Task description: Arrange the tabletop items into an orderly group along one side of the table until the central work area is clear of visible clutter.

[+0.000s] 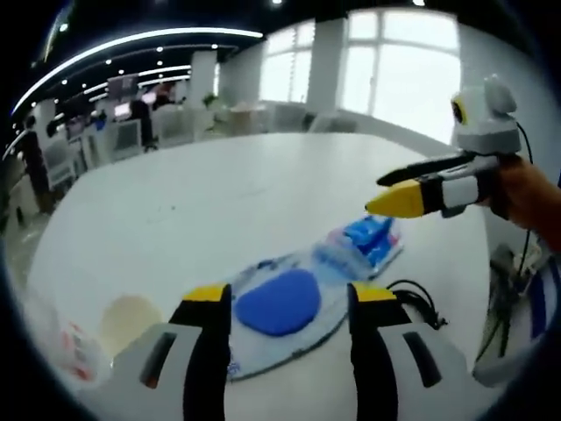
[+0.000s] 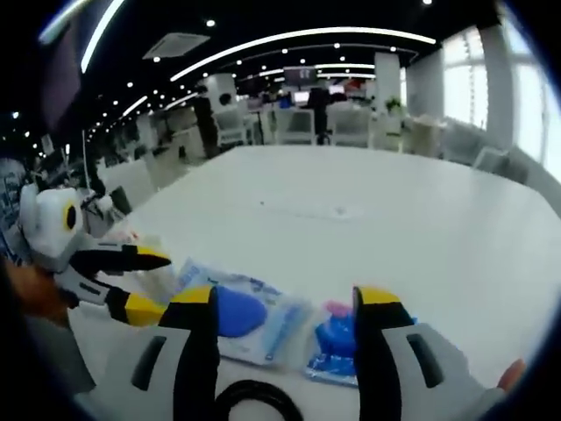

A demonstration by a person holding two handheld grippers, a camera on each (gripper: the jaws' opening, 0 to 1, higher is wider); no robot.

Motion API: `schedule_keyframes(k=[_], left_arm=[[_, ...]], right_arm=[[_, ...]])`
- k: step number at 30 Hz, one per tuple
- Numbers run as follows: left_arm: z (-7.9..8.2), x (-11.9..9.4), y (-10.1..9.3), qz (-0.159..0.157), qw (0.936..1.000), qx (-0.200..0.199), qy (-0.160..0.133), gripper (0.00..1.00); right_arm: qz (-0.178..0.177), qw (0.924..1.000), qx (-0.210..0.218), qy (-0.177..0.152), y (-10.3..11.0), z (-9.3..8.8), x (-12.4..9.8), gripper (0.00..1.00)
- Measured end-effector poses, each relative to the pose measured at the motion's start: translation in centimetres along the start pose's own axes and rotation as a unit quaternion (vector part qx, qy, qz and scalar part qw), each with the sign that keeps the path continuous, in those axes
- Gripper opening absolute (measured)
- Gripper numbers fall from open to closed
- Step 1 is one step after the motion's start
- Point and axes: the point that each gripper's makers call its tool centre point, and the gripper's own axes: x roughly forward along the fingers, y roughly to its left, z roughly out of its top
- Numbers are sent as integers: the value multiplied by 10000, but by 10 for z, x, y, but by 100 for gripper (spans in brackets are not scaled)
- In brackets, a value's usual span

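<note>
A blue oval pad in a clear plastic wrapper [image 1: 279, 303] lies on the white table [image 1: 202, 193], just beyond my left gripper [image 1: 289, 296], whose jaws stand open on either side of it. Beside the pad lies a small blue and pink packet [image 1: 368, 239]. My right gripper [image 1: 377, 195] hovers above that packet, held by a hand [image 1: 530, 197]. In the right gripper view my right gripper [image 2: 287, 298] is open, with the wrapped pad [image 2: 241, 311] and the packet [image 2: 337, 338] ahead of its jaws. The left gripper [image 2: 149, 282] comes in from the left, open.
A black cable [image 1: 412, 303] coils near the table's edge, also the cable loop [image 2: 254, 399] under my right jaws. A cream round item [image 1: 130, 320] and a red-printed wrapper [image 1: 74, 355] sit at the left. Office chairs [image 2: 289, 123] stand past the far edge.
</note>
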Motion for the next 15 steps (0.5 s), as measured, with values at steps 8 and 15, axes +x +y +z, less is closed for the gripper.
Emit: schedule_keyframes(k=[8, 15], left_arm=[[17, 11, -41, -334, 9992, 206, -72, 49], [29, 33, -76, -577, 9968, 550, 23, 45]], right_arm=[[-443, 9987, 215, -98, -46, -7, -32, 60], [-746, 9965, 358, -100, -82, -17, -52, 58]])
